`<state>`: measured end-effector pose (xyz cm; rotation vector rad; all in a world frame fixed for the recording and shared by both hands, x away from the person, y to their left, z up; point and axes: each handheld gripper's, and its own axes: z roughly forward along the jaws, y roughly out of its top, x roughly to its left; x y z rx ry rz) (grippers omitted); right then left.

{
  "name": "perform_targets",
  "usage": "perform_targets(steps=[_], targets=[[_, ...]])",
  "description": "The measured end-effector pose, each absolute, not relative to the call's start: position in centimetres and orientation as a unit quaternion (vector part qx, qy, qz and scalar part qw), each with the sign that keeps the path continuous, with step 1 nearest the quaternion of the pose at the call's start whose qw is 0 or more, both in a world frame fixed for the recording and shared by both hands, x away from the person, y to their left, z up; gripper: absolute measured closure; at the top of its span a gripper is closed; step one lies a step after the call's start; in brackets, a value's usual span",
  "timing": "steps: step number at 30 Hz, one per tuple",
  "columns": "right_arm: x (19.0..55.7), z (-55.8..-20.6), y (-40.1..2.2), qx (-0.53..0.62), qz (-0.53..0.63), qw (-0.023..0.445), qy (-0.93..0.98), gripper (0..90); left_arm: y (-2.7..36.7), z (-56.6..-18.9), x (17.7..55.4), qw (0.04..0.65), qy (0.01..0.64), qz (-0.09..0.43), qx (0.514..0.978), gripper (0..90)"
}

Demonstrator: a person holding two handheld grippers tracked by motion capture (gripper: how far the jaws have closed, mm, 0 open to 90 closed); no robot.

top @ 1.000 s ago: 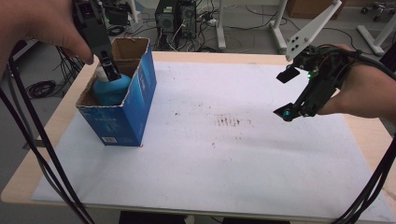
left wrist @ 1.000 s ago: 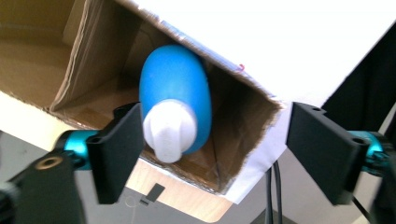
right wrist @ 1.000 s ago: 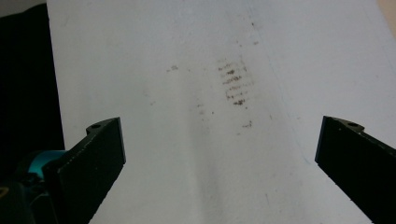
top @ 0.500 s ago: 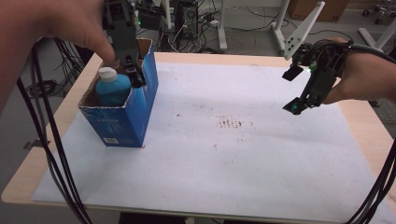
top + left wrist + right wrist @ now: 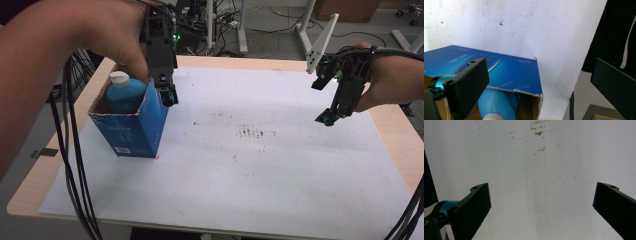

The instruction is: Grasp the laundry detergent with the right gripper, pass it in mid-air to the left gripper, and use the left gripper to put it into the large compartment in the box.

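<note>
- Nearest to me, black cables [image 5: 75,165] hang down off the left forearm and trail over the front left corner of the table [image 5: 30,200].
- A big white sheet [image 5: 240,190] covers most of the tabletop; it is bare in front, with a few brown smudges [image 5: 249,131] near its middle.
- On the left part of the sheet stands a blue box [image 5: 134,125], upright, with its top torn open and brown cardboard showing inside.
- A blue bottle [image 5: 122,97] with a white cap [image 5: 119,77] stands inside the box, the cap rising just above the torn rim.
- The left gripper [image 5: 167,95] hangs just over the box's right-hand wall, pointing down. Its jaws have just been opening and now stand wide apart, released, with nothing pressed between them; in the left gripper view the box edge and the bottle sit below and between the jaws, not touched by them.
- Well apart, over the right side of the sheet, the right gripper [image 5: 327,117] is held above the paper, tilted down. In the right gripper view its jaws are spread wide over bare white sheet, grasping nothing.
- Beyond the far edge of the table, the floor holds metal stands [image 5: 305,25] and tangled wires.
</note>
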<state>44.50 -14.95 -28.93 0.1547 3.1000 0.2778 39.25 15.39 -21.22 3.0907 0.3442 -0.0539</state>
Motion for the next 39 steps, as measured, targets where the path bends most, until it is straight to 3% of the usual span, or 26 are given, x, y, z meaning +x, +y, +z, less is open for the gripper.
perform_targets(steps=[39], targets=[[44.5, -29.6, -15.1, 0.049, 0.067, 0.013, 0.996, 0.7, 12.9, -22.6, 38.9, 0.002, 0.079, -0.036, 0.996, 1.7]])
